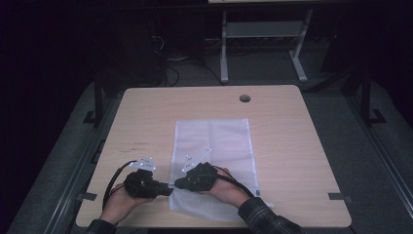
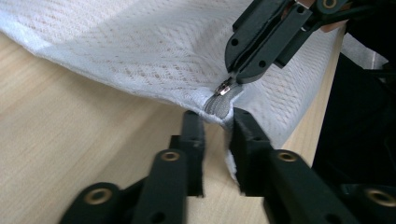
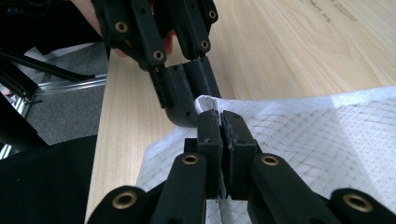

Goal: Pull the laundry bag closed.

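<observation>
bracing the bag corner so the zip can run

my left gripper (image 2: 218, 122) fingers pinch the white mesh zip bag (image 1: 214, 146) at its six o'clock corner; right gripper (image 2: 236, 78) fingers are pressed together on the small metal zip pull (image 2: 225, 87).

tabletop (image 1: 292, 141): pale wood grain, rectangular with rounded corners, seen from above in the high view
hole (image 1: 245, 98): small round opening near the far edge, right of the middle
marks (image 1: 141, 144): faint dark printing on the wood left of the middle, too small to read
bag (image 1: 214, 141): white mesh, lying flat on the middle of the tabletop, long side running from far to near; its near end reaches close to the near edge
bag's near left corner (image 2: 219, 103): bunched up off the wood, with a grey zip end
floor (image 1: 370, 161): grey, around the tabletop on both sides
</observation>
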Demonstrator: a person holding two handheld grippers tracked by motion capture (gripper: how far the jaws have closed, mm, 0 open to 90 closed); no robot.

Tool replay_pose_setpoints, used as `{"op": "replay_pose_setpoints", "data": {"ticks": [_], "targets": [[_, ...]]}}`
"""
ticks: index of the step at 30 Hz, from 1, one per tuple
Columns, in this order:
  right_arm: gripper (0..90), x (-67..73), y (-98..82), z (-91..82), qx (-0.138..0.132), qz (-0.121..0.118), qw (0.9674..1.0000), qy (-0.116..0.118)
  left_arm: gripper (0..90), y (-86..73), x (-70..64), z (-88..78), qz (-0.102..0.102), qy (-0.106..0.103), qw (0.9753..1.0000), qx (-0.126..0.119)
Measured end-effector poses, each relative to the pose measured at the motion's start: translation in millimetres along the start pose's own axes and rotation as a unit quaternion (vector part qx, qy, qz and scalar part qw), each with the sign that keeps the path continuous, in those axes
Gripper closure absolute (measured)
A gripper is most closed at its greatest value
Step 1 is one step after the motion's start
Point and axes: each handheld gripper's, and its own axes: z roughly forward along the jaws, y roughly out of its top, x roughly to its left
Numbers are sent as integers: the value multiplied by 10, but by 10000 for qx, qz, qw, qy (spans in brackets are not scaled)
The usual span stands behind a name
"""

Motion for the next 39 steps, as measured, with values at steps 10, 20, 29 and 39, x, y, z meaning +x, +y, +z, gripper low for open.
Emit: {"op": "replay_pose_setpoints", "data": {"ticks": [10,20,29,39], "targets": [[865,-5,-13,-5,45,-32,10000,-8,884,19,9,3,-224,-72,9997,97],[865,-13,-30,-21,54,-57,10000,-3,891,9,23,-27,-350,-27,9994,18],[865,-14,-43,-33,72,-92,9999,-3,890,1,28,-36,-377,-54,9993,6],[865,-13,-53,-58,50,-195,9998,24,891,16,9,-36,-340,-13,9994,4]]}}
